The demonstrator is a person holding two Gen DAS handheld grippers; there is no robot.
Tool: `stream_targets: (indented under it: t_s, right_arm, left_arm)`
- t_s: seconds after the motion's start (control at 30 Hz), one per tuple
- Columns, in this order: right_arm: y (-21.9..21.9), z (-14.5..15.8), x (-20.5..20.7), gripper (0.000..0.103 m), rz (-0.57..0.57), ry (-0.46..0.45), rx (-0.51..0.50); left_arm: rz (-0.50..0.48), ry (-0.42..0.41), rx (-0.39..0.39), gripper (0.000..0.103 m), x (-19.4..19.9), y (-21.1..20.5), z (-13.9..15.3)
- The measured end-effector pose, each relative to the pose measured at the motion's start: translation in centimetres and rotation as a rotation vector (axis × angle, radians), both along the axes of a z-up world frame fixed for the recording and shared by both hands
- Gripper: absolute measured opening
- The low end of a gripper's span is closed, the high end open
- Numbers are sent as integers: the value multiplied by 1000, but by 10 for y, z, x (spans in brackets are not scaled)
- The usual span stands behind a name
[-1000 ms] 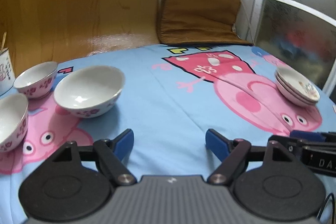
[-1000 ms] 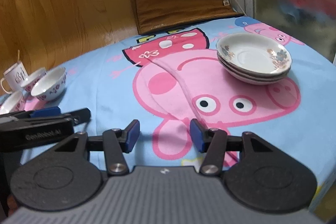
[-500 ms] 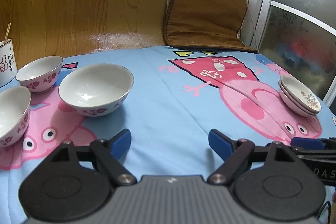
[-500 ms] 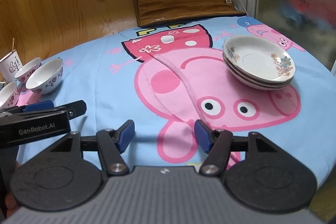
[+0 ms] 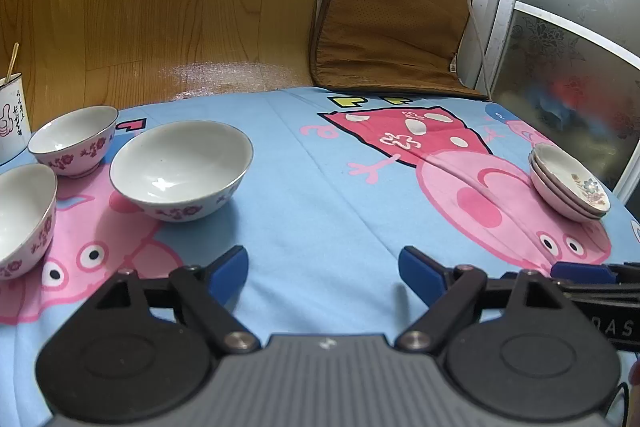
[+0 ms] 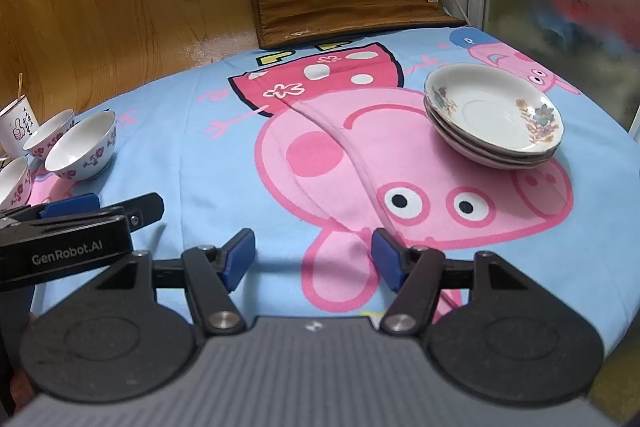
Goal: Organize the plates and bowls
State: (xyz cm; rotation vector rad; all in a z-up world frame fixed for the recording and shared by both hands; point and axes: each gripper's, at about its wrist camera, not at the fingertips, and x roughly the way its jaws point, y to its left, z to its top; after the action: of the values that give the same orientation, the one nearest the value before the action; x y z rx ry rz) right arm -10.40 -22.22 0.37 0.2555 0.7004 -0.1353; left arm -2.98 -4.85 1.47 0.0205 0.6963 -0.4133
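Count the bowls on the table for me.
3, all at the left: a large bowl, a small bowl behind it by the mug, another small bowl nearest, partly cropped.

On the left side of the blue cartoon-print cloth we see three white porcelain bowls with dark red flower sprays on their outer walls, all upright and empty. The largest bowl (image 5: 181,169) stands nearest the middle of the cloth; the smaller bowl behind it (image 5: 73,139) sits just beside it, and the third bowl (image 5: 24,217) stands near both at the left edge of the left wrist view, partly cut off. Well apart on the right side we find a stack of shallow white plates with floral decoration (image 6: 494,117), nested rim upon rim, the top one empty; three rims are distinct in the stack
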Motion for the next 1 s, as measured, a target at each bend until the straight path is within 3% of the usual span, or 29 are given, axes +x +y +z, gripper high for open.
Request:
stream_targets:
  t_s: [0.33,0.67,1.0]
  right_arm:
    - [-1,0,-1,67,-17,-1,9]
    - [-1,2,-4,68,-17,-7,22]
    - [4,3,-9,69,-5,-27,37]
  left_arm:
    - [-1,0,0,86,0,1,0]
    - [1,2,-3,93,0,3,1]
    - [28,-49,22,96,-15,13,6]
